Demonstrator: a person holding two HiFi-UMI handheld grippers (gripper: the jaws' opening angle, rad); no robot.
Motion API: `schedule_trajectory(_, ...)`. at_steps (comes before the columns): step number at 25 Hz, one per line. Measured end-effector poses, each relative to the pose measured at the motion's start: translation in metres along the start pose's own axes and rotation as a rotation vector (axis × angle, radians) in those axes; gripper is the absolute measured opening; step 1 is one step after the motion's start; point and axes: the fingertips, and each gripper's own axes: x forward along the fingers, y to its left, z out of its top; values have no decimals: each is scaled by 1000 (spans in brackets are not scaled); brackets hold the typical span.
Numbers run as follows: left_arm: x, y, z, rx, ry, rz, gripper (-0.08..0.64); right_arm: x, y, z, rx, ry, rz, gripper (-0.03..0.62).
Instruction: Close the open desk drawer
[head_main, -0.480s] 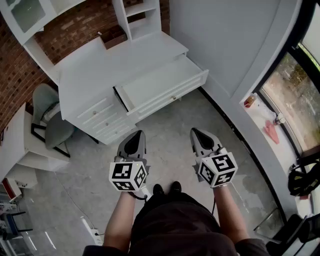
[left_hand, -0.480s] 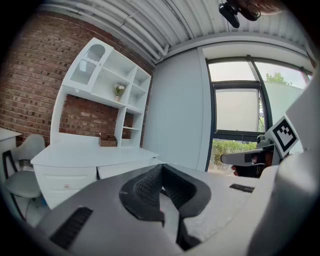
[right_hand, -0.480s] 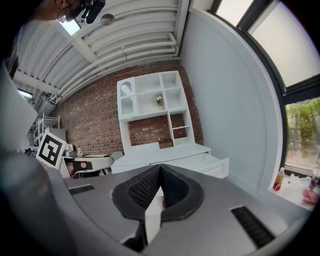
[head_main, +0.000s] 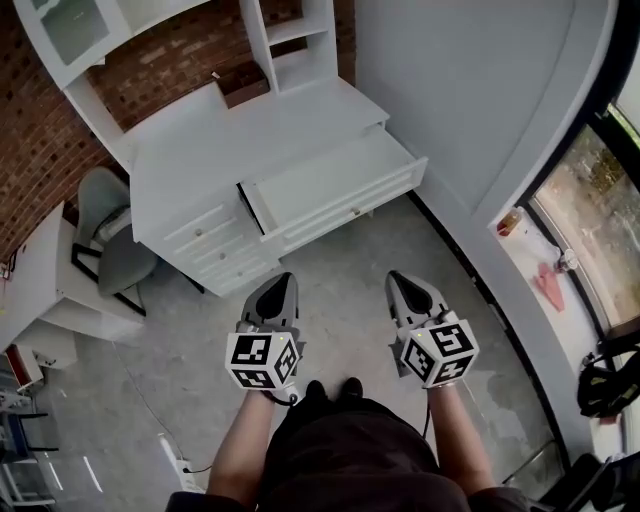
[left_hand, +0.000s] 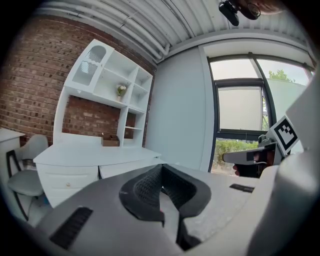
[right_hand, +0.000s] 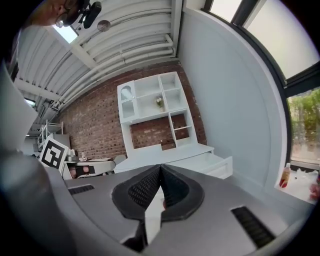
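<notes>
The white desk (head_main: 240, 135) stands against the brick wall, and its wide drawer (head_main: 335, 185) is pulled out toward me, with nothing visible inside. My left gripper (head_main: 278, 284) and right gripper (head_main: 402, 281) hover side by side above the floor, a short way in front of the drawer and apart from it. Both are shut, jaws meeting at the tips, and hold nothing. The left gripper (left_hand: 161, 168) has the desk (left_hand: 95, 155) ahead of it at left in its own view. The right gripper (right_hand: 160, 168) points at the open drawer (right_hand: 215, 164).
A stack of small drawers (head_main: 212, 240) sits left of the open one, with a grey chair (head_main: 108, 240) beside it. A shelf hutch (head_main: 290, 40) tops the desk. The grey wall and a window sill (head_main: 520, 250) with a bottle (head_main: 512, 222) run along the right. A cable (head_main: 175, 455) lies on the floor.
The desk and both grippers sit slightly lower and further right in the head view. The drawer is still out and both grippers stay shut.
</notes>
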Motion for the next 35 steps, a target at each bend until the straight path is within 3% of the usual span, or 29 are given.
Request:
schedule_trajectory(8, 8, 6, 2, 37, 6, 38, 8, 7, -10, -4, 77, 11, -2, 5)
schedule_trajectory(19, 36, 35, -9, -12, 44, 54, 8, 43, -18, -11, 103, 55, 16, 5)
schedule_trajectory(35, 180, 137, -1, -21, 87, 38, 8, 200, -66, 8, 126, 107, -35, 5)
